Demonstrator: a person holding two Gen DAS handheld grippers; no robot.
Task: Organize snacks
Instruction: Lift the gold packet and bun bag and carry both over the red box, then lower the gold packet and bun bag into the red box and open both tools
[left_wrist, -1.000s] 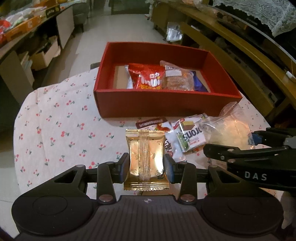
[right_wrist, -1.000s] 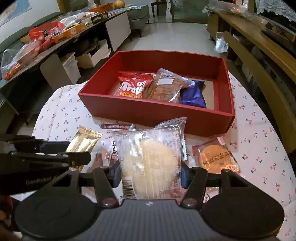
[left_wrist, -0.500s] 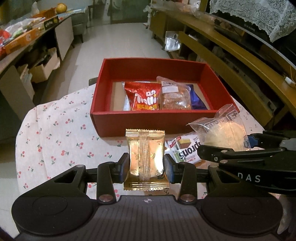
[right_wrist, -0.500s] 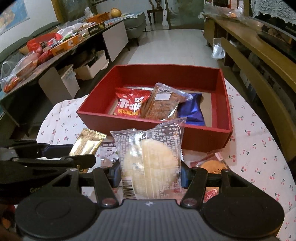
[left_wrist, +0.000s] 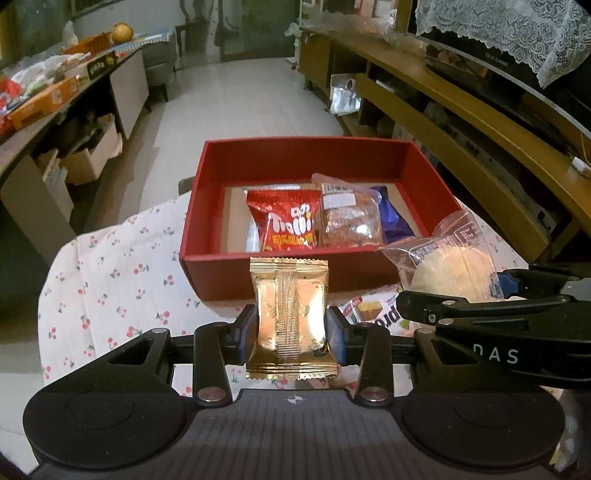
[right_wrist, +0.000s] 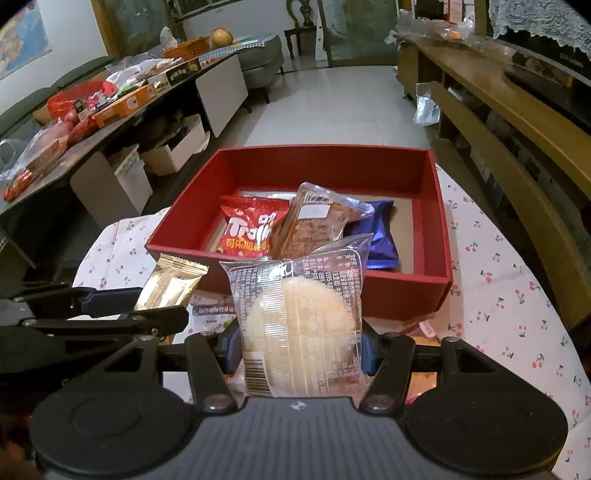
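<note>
My left gripper (left_wrist: 291, 330) is shut on a gold foil snack packet (left_wrist: 290, 314), held upright above the table in front of the red box (left_wrist: 280, 273). My right gripper (right_wrist: 299, 349) is shut on a clear-wrapped round white rice cake (right_wrist: 299, 325), also raised before the red box (right_wrist: 406, 295). The box holds a red snack bag (left_wrist: 284, 225), a clear packet with a brown cake (left_wrist: 349, 218) and a blue packet (left_wrist: 397, 221). The gold packet also shows in the right wrist view (right_wrist: 171, 286), and the rice cake in the left wrist view (left_wrist: 450, 266).
The table has a white cloth with cherries (left_wrist: 110, 280). Loose snack packets (left_wrist: 373, 312) lie on it below the grippers. A wooden bench (left_wrist: 461, 122) runs along the right. A cluttered counter (right_wrist: 92, 107) and cardboard boxes (right_wrist: 166, 155) stand on the left.
Both grippers have risen with their packets and tilted up, so the red box sits lower and farther in view. Their grips have not changed.
</note>
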